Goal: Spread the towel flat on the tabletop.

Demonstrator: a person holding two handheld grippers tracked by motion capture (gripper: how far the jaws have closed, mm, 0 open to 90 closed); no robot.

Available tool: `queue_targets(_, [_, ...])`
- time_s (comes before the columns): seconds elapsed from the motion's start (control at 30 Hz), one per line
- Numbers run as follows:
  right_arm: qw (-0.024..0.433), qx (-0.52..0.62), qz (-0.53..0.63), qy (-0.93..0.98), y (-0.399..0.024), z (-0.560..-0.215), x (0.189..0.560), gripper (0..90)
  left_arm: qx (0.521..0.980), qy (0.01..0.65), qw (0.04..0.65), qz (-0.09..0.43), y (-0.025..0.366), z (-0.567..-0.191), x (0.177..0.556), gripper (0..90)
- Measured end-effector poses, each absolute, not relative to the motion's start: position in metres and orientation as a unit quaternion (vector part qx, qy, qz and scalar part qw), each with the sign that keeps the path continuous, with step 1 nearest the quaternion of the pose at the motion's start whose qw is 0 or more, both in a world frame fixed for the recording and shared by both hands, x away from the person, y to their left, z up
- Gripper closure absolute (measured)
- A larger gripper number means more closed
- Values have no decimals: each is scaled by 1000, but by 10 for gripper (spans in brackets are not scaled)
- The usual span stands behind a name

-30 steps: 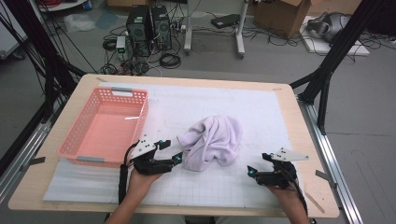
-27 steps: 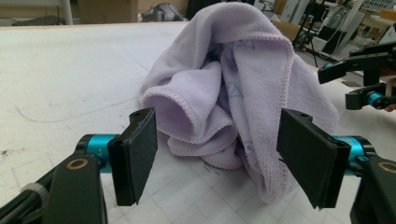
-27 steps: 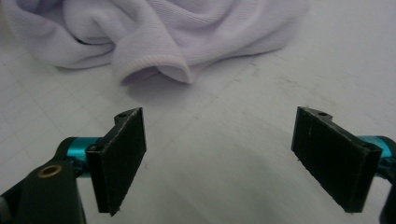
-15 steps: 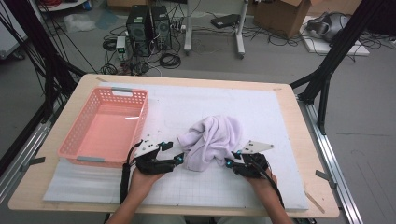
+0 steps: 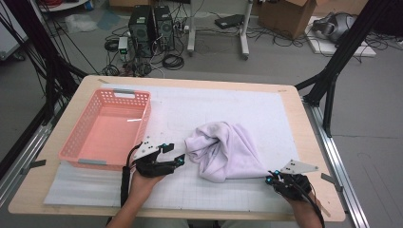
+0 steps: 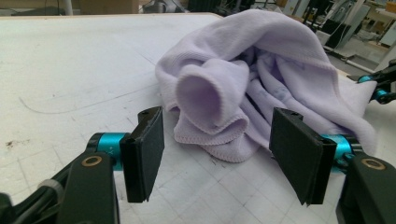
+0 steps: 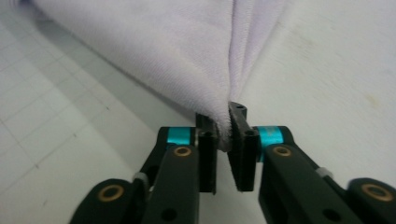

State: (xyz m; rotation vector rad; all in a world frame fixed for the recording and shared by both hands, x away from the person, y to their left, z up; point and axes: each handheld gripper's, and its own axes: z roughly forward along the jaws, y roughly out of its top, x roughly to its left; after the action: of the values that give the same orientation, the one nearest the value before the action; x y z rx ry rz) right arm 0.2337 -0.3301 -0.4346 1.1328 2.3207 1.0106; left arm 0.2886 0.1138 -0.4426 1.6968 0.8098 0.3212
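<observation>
A crumpled lilac cloth [image 5: 223, 147] lies on the white mat in the middle of the table. My right gripper [image 5: 272, 179] sits at the front right, shut on a corner of the cloth [image 7: 163, 46], which stretches away from the jaws. Those jaws [image 7: 223, 126] closed and have just been easing a little wider, with the pinched hem still between the pads. My left gripper [image 5: 173, 153] rests on the mat just left of the cloth. It stands open and its jaws [image 6: 219, 126] have been narrowing, with the cloth's rolled edge [image 6: 210, 107] just beyond the pads, untouched.
An empty pink plastic basket [image 5: 142, 118] stands at the left of the table, close behind my left hand. Bare mat [image 5: 237, 104] stretches behind the cloth. The table's right edge [image 5: 328, 190] is near my right gripper. The other gripper [image 6: 378, 86] shows beyond the cloth.
My right gripper went left to the cloth, closed on its corner, then pulled back to the right, drawing that corner out over the mat. My left gripper stayed put, jaws slightly narrower.
</observation>
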Motion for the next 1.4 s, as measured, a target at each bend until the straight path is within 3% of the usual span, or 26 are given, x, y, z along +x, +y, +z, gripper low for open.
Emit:
queue_targets(0.03, [186,405,376,812,-325,-429,234,538,725,347,579,137,113,-443,289,374])
queue_targets(0.13, [181,385,399,812,-301,-421,240,459,726,344,579,137,113,-443,289,381])
queue_targets(0.47, [134,326,446,823,-227,-406,278,403,728,342,579,136,113,-444,289,392])
queue_targets(0.57, [128,319,432,834,-207,-409,292,453,730,341,577,136,113,-444,289,391])
queue_targets(0.63, [103,313,426,842,-203,-413,301,680,729,341,577,135,112,-444,289,391])
queue_targets(0.7, [91,316,425,843,-209,-414,305,816,732,340,576,134,112,-444,289,390])
queue_targets(0.73, [92,315,428,842,-214,-413,304,827,732,339,576,132,111,-444,289,388])
queue_targets(1.03, [158,369,397,825,-300,-397,264,830,734,339,574,131,109,-445,289,386])
queue_targets(1.23, [181,397,346,831,-332,-401,242,833,735,338,574,129,108,-446,289,383])
queue_targets(1.27, [176,404,345,829,-337,-403,240,830,735,338,574,129,107,-446,289,383])
queue_targets(1.33, [179,408,346,826,-342,-405,235,647,735,339,573,127,107,-447,289,384])
queue_targets(1.4, [183,409,354,821,-341,-403,234,612,736,337,573,127,106,-447,289,385])
